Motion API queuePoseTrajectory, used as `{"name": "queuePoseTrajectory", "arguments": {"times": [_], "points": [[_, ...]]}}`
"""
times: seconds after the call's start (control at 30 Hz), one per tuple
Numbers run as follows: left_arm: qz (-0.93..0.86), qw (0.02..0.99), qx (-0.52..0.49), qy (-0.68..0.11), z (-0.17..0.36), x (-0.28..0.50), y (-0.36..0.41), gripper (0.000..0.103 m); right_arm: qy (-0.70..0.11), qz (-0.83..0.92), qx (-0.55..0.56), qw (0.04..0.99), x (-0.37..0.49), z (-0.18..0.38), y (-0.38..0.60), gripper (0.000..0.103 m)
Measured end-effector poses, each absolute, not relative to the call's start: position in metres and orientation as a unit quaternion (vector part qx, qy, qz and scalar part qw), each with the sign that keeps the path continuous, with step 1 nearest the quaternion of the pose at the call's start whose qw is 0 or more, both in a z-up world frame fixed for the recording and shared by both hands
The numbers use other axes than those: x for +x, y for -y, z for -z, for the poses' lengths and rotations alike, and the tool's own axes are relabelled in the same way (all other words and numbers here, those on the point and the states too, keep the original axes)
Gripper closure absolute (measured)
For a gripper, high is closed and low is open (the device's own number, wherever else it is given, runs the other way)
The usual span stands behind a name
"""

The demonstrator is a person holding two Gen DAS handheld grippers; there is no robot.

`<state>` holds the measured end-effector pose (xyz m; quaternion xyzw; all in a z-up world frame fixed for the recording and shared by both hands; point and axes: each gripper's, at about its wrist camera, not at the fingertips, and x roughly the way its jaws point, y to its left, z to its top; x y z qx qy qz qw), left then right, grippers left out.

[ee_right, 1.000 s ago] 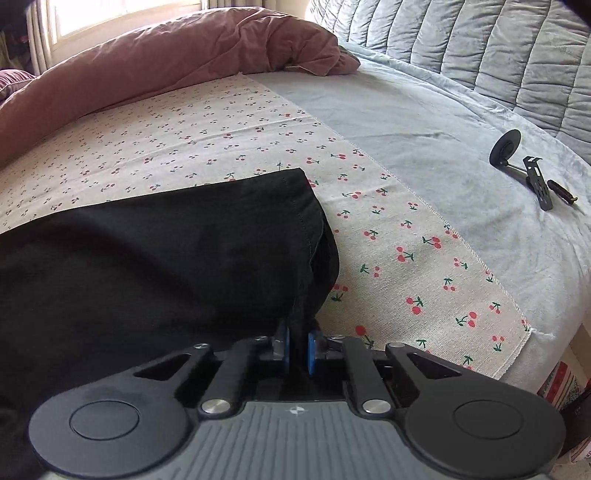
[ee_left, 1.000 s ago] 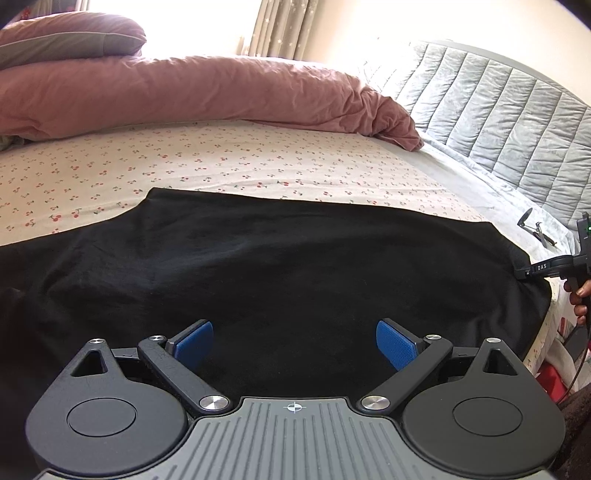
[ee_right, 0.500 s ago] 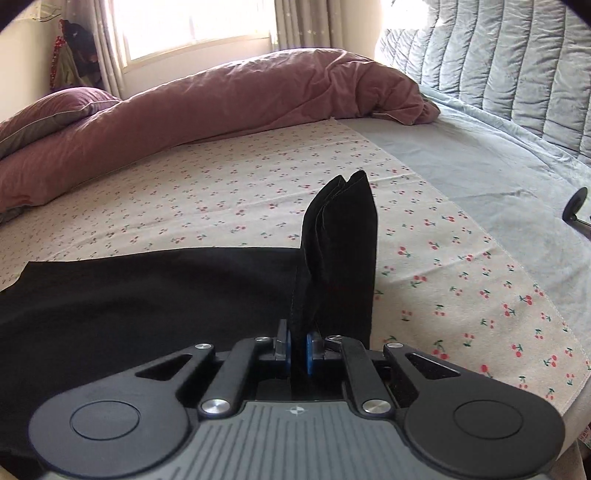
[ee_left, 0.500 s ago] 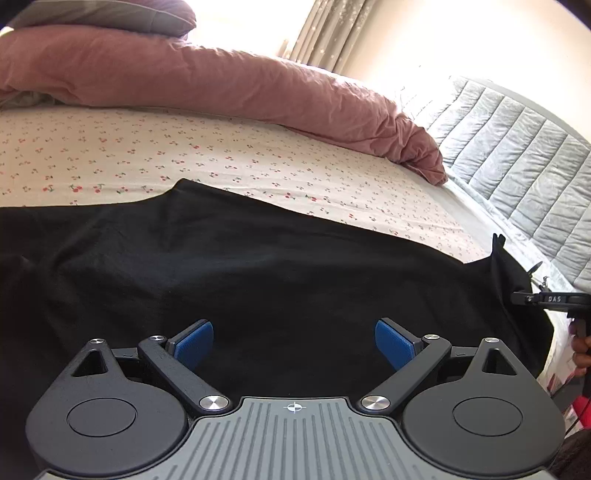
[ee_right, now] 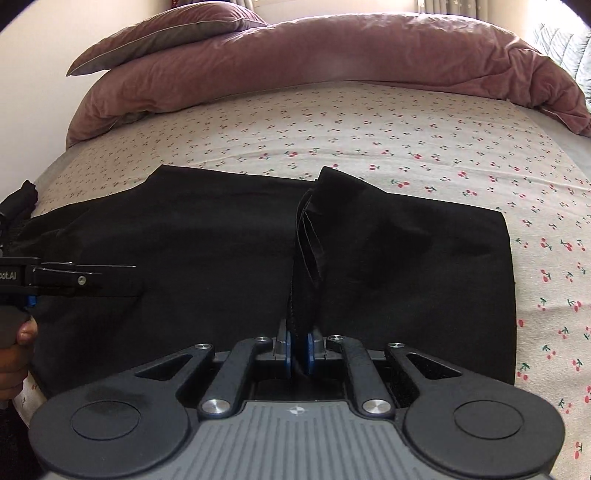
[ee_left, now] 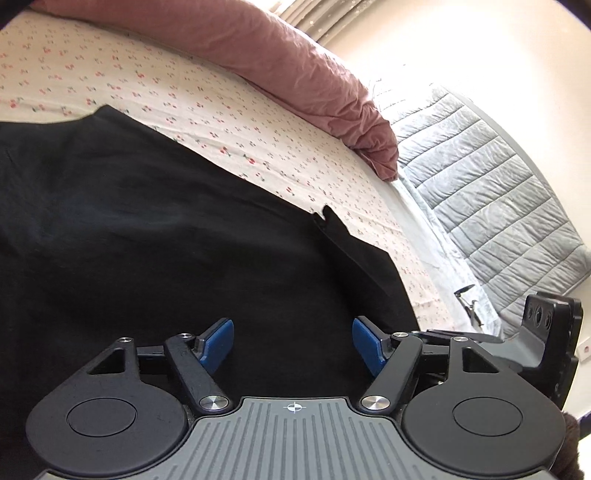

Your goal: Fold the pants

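Black pants (ee_left: 155, 236) lie spread on the cherry-print sheet (ee_left: 229, 122). My right gripper (ee_right: 298, 354) is shut on a bunched end of the pants (ee_right: 308, 251), which rises from its blue pads and drapes back over the flat part (ee_right: 192, 236). The fold's edge shows as a raised ridge (ee_left: 343, 243) in the left wrist view. My left gripper (ee_left: 293, 345) hovers low over the cloth with its jaws closing. The fabric lies under its pads (ee_left: 218, 345), not pinched between them. It also shows side-on at the left edge as the left gripper (ee_right: 122, 275), held by a hand (ee_right: 14, 343).
A pink duvet (ee_right: 332, 55) and a pillow (ee_right: 166, 33) lie along the far side of the bed. The grey quilted headboard (ee_left: 491, 192) stands at the right. A small black tool (ee_left: 467, 295) rests on the grey sheet near it. The right gripper's body (ee_left: 546, 332) sits close beside my left one.
My right gripper lifted the pants' end off the bed and carried it leftwards over the rest of the pants. My left gripper rolled, moved lower, and its jaws narrowed.
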<state>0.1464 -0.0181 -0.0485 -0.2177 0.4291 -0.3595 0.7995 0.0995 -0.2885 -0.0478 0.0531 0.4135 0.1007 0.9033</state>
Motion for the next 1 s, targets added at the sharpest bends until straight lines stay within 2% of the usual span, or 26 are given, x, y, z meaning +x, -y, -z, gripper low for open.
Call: {"name": "queuePoseTrajectory", "arguments": {"times": [0.2, 0.3, 0.43, 0.53, 0.67, 0.8, 0.87, 1.0], "points": [[0.383, 0.755, -0.259, -0.465, 0.061, 0.173, 0.051, 0.036, -0.422, -0.137, 0.093, 0.891, 0.105, 0.049, 0.287, 0.086], [0.399, 0.733, -0.277, -0.475, 0.071, 0.180, 0.065, 0.041, -0.431, -0.153, 0.112, 0.882, 0.106, 0.052, 0.289, 0.085], [0.404, 0.720, -0.289, -0.485, 0.078, 0.186, 0.077, 0.055, -0.432, -0.170, 0.124, 0.877, 0.101, 0.051, 0.290, 0.085], [0.407, 0.719, -0.290, -0.483, 0.080, 0.187, 0.084, 0.058, -0.433, -0.185, 0.128, 0.873, 0.096, 0.050, 0.288, 0.084], [0.402, 0.731, -0.279, -0.476, 0.080, 0.183, 0.083, 0.066, -0.434, -0.225, 0.137, 0.862, 0.091, 0.045, 0.285, 0.072], [0.396, 0.744, -0.263, -0.469, 0.078, 0.180, 0.082, 0.075, -0.427, -0.253, 0.146, 0.856, 0.084, 0.039, 0.286, 0.069], [0.394, 0.748, -0.259, -0.466, 0.077, 0.181, 0.083, 0.077, -0.427, -0.274, 0.155, 0.848, 0.081, 0.037, 0.287, 0.065], [0.384, 0.759, -0.247, -0.463, 0.073, 0.181, 0.081, 0.080, -0.413, -0.293, 0.159, 0.848, 0.076, 0.029, 0.289, 0.064]]}}
